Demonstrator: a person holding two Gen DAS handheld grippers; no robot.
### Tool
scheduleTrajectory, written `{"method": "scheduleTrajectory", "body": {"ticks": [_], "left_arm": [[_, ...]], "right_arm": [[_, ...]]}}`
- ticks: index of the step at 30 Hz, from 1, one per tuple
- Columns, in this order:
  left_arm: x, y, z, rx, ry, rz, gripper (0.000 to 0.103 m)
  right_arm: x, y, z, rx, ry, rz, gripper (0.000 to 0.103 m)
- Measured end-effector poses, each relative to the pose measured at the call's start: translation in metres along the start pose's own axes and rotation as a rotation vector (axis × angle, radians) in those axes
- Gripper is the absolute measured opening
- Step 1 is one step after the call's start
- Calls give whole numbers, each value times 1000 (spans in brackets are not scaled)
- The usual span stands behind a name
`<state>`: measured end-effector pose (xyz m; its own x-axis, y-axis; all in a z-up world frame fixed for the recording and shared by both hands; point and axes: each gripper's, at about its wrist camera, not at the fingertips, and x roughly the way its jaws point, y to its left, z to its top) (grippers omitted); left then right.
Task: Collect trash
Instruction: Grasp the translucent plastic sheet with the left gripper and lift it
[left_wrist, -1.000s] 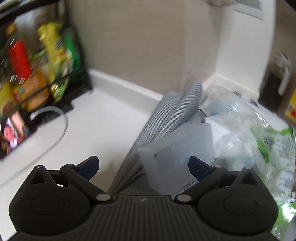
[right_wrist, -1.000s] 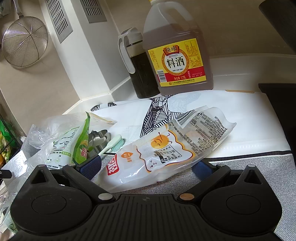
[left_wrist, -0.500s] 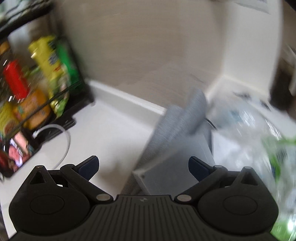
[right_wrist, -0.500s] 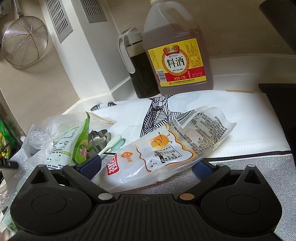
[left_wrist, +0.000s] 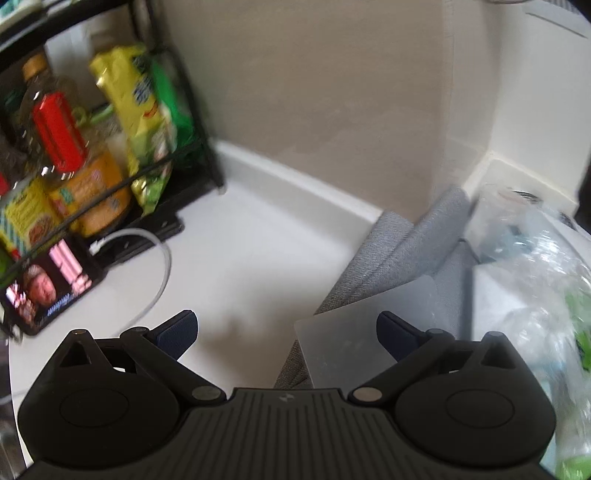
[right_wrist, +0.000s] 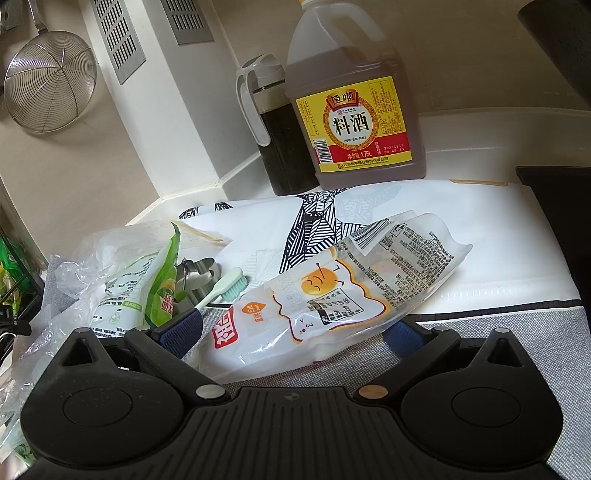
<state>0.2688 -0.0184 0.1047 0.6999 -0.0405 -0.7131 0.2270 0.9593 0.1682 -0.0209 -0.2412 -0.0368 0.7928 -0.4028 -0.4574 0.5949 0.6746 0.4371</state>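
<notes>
Straddling a printed snack wrapper on the grey mat, the right gripper stands spread; the left gripper gapes too, empty.

Large jug: yellow label reads "恒顺", "料酒", "1.75L", date code "20251115". Clear food wrapper: printed text too small and skewed to read reliably. Left view: nothing legible.

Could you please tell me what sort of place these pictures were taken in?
Most likely a home kitchen counter. A large jug of cooking wine stands by the wall, a wire strainer hangs beside it, and a rack of food packets sits on the white countertop.
</notes>
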Motion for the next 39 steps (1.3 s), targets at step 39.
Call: {"method": "scheduleTrajectory", "body": {"ticks": [39], "left_arm": [[-17,-73,-47,641,-173,-26,83]], "right_arm": [[-3,1,-1,-5,-5,3,92]]}}
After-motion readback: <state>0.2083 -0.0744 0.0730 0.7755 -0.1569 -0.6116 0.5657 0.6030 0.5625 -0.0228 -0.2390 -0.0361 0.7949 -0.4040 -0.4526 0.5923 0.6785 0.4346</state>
